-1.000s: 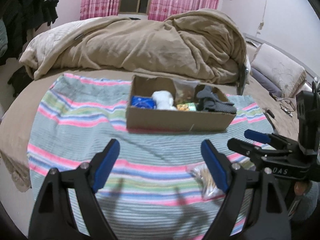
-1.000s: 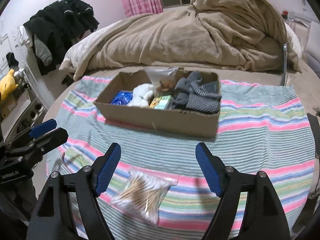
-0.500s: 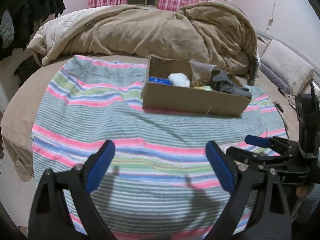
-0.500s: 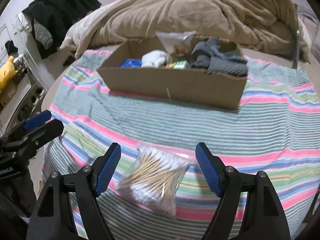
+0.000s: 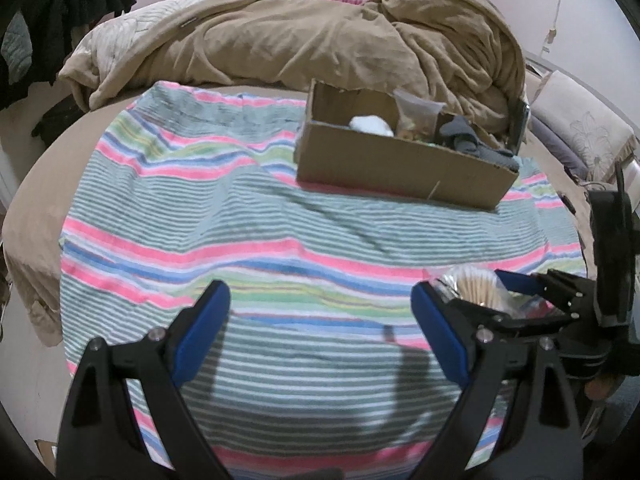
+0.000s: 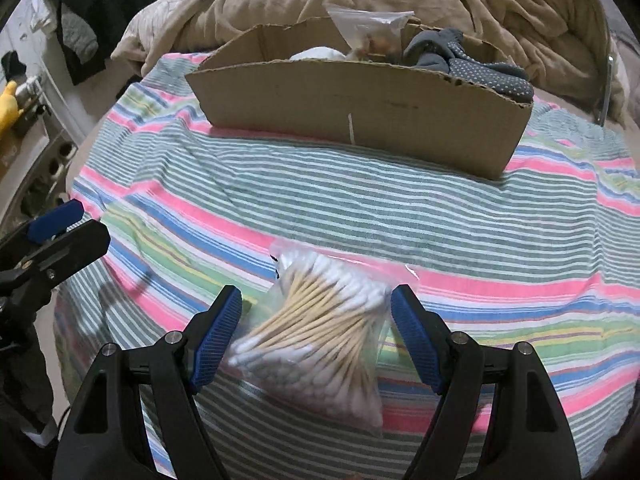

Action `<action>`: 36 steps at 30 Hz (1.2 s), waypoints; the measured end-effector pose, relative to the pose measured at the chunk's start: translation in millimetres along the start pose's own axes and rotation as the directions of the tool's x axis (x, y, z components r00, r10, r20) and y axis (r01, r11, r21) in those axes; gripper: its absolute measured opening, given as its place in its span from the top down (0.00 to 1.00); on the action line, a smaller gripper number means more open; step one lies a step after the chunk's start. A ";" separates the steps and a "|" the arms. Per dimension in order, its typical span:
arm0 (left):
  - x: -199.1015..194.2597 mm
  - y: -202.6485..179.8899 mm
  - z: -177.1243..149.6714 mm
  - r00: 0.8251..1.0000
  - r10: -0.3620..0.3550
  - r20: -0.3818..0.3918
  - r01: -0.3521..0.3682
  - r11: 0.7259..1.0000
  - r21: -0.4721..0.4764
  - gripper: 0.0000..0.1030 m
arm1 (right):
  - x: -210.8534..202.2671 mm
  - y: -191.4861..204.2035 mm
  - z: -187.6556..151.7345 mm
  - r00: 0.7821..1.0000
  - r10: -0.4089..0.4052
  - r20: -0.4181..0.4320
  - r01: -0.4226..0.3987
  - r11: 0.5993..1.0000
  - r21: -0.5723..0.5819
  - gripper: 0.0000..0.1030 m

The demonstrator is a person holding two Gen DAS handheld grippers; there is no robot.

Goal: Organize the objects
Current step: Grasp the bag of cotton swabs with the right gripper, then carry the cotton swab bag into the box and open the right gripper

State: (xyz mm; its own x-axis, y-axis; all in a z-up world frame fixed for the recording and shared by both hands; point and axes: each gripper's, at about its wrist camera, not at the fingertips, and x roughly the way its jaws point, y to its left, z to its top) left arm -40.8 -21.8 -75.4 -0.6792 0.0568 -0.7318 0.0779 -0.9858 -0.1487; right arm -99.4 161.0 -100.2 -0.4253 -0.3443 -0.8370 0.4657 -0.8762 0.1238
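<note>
Now, starting at your left: the left tool (image 5: pixel 320 316) hangs over bare striped blanket (image 5: pixel 240 216), its jaws having just opened wider, with nothing between them. Keep it there, clear of the work.

Moving right, the bag of cotton swabs (image 6: pixel 320 332) lies on the blanket, and your right tool (image 6: pixel 316 320) straddles it, jaws spread, the blue pads just beside the bag on either side and not yet pressing. The step in hand looks like picking this bag up. Lower a little more so the pads meet the thick bundle of sticks rather than the loose plastic at the top, then close gently; the film is slippery and the blanket beneath could get pinched along with it.

Beyond sits the cardboard box (image 6: pixel 360 116), already holding grey socks (image 6: pixel 472 68), a clear pouch (image 6: pixel 368 28) and something white. Its near wall stands upright, so lift well above that rim before moving forward. The box's left part looks freest. The striped stretch between bag and box is open; the tan duvet (image 5: pixel 320 40) crowds the far side
</note>
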 end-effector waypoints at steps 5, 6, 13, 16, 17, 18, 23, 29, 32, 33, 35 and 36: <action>3.5 -0.5 -2.4 1.000 0.006 -0.008 -0.006 1.000 0.003 0.10 | 7.0 -2.8 -6.8 0.999 -0.016 -0.030 0.016 1.000 0.003 0.22; 4.8 -0.5 -3.5 1.000 0.007 -0.012 -0.007 1.000 0.002 0.10 | 8.5 -3.0 -7.7 0.999 -0.015 -0.030 0.015 1.000 0.002 0.22; 8.4 -3.0 -6.9 1.000 0.008 -0.025 -0.008 1.000 0.006 0.10 | 5.5 -5.6 -5.8 0.999 0.028 -0.015 -0.028 0.999 0.022 0.40; 6.4 -2.5 -5.9 1.000 -0.002 -0.020 0.002 1.000 -0.001 0.10 | -0.7 -3.6 -4.7 0.999 0.052 0.003 -0.052 0.999 0.015 0.46; 5.5 -2.3 -5.1 1.000 -0.005 -0.017 0.005 1.000 -0.002 0.10 | -3.1 -2.9 -3.5 0.998 0.056 0.011 -0.056 0.998 0.012 0.46; 4.5 -2.4 -3.9 1.000 -0.007 -0.014 0.007 1.000 -0.002 0.10 | -5.7 -2.2 -2.2 0.998 0.058 0.018 -0.059 0.998 0.010 0.46; 1.9 -5.2 2.1 1.000 -0.006 -0.002 0.006 1.000 0.019 0.10 | -21.2 -0.2 6.8 0.995 0.076 0.058 -0.076 0.997 0.000 0.46; 3.0 -6.0 15.7 1.000 -0.003 0.017 0.002 0.999 0.041 0.10 | -32.8 6.4 24.0 0.991 0.089 0.101 -0.087 0.996 -0.022 0.46; 4.2 -3.9 23.9 1.000 -0.004 0.027 0.003 0.999 0.042 0.10 | -39.4 10.2 34.6 0.988 0.094 0.124 -0.090 0.995 -0.039 0.46; 4.6 -3.0 26.1 1.000 -0.003 0.030 0.002 0.999 0.041 0.10 | -41.5 11.1 38.6 0.987 0.095 0.132 -0.090 0.995 -0.042 0.46; 5.4 0.0 33.0 0.999 -0.001 0.039 0.000 0.999 0.038 0.10 | -44.4 12.5 46.2 0.984 0.098 0.147 -0.092 0.995 -0.049 0.46; 5.5 1.2 35.6 0.999 0.001 0.044 -0.003 0.999 0.036 0.10 | -45.7 13.2 50.0 0.983 0.099 0.154 -0.092 0.994 -0.051 0.46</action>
State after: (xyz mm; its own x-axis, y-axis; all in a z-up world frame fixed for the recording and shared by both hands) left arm -70.5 -28.3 -55.9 -0.7103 0.0487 -0.7022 0.0533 -0.9910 -0.1226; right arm -112.7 148.4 -33.7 -0.4916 -0.4773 -0.7284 0.5422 -0.8223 0.1729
